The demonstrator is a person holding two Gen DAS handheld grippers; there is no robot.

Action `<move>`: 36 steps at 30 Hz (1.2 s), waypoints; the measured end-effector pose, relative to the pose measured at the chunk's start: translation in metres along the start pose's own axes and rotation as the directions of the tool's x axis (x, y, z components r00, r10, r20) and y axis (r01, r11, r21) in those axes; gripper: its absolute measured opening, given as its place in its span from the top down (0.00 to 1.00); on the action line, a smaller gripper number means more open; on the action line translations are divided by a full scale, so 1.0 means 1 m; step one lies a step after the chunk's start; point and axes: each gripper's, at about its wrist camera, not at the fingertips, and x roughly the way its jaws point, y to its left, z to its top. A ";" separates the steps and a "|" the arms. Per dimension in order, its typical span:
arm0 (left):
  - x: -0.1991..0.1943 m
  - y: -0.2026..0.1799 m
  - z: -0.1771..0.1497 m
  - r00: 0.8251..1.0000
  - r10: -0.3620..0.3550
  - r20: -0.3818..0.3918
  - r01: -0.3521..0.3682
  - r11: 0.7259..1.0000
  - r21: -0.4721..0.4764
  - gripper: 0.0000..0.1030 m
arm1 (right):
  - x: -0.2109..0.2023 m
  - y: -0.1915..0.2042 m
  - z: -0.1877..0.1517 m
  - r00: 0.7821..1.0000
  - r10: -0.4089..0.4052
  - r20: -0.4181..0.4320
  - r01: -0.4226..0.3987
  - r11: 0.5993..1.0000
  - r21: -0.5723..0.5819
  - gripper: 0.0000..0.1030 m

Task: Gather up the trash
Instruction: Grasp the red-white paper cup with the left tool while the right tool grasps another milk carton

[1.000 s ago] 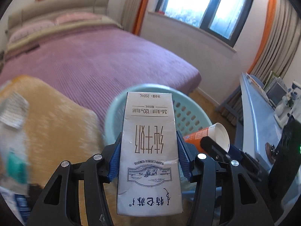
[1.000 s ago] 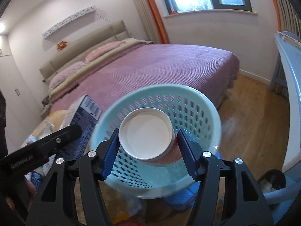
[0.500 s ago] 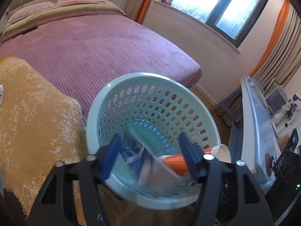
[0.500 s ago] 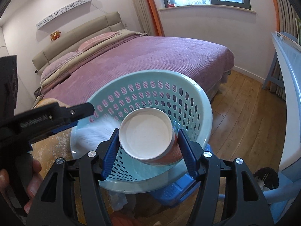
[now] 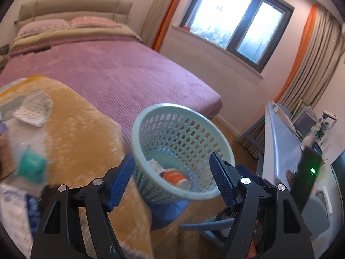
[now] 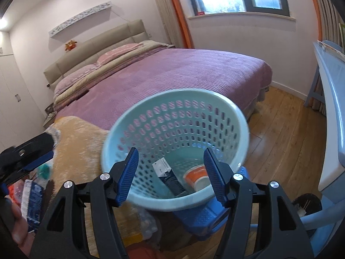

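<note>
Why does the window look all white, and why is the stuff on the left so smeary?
In the left wrist view the window is washed out by daylight, and the white patterned wrapper and the teal scrap on the fuzzy orange blanket are motion-blurred. In the right wrist view the pale green plastic basket is sharper, and the round lens bends the walls and darkens the corners.

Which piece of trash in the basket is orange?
The paper cup, lying on its side in the basket; the milk carton beside it is blue and white.
</note>
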 end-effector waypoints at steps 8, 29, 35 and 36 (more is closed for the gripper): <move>-0.085 0.022 -0.019 0.990 0.084 0.113 -0.086 0.996 0.010 0.32 | -0.029 0.075 -0.004 0.991 0.134 0.016 -0.131 0.983 -0.128 0.43; -0.244 0.194 -0.118 0.843 0.527 0.110 -0.470 0.819 -0.329 0.14 | -0.043 0.269 -0.108 0.948 0.245 -0.203 -0.305 0.884 -0.356 0.18; -0.242 0.230 -0.129 0.872 0.487 0.054 -0.423 0.804 -0.419 0.14 | -0.025 0.283 -0.122 0.953 0.176 -0.246 -0.256 0.903 -0.345 0.18; -0.240 0.231 -0.128 0.876 0.480 0.052 -0.418 0.808 -0.415 0.14 | -0.023 0.284 -0.123 0.956 0.164 -0.245 -0.244 0.906 -0.347 0.18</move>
